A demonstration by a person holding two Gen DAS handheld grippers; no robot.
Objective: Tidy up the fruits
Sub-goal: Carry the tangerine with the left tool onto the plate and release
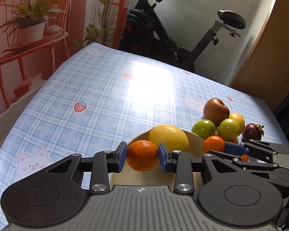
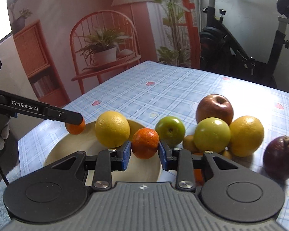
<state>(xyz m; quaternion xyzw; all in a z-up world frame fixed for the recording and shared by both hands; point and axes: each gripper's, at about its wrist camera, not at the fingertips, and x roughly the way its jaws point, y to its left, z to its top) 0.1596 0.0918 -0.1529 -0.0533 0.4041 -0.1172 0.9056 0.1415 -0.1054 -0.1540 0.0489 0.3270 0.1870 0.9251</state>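
Two grippers each clamp a mandarin over the cream plate [image 2: 54, 154]: left gripper [image 1: 142, 155], right gripper [image 2: 145, 144]. On the plate sits a lemon [image 2: 112, 128]. At two o'clock, on the checked tablecloth [image 2: 163, 90], an apple [image 2: 214, 108], green fruits and a mangosteen [image 2: 279, 158] cluster together.

From where I sit, the table wears a blue plaid tablecloth [image 1: 98, 88] printed with strawberries and little bears, with a bright window glare across its middle. Beyond its far edge, at about one o'clock in the left wrist view, stands a black exercise bike [image 1: 175, 28] against the white wall. At about ten o'clock hangs a printed backdrop [image 2: 98, 38] showing an orange chair, potted plants and a lamp. A wooden cabinet [image 1: 269, 53] sits at three o'clock.
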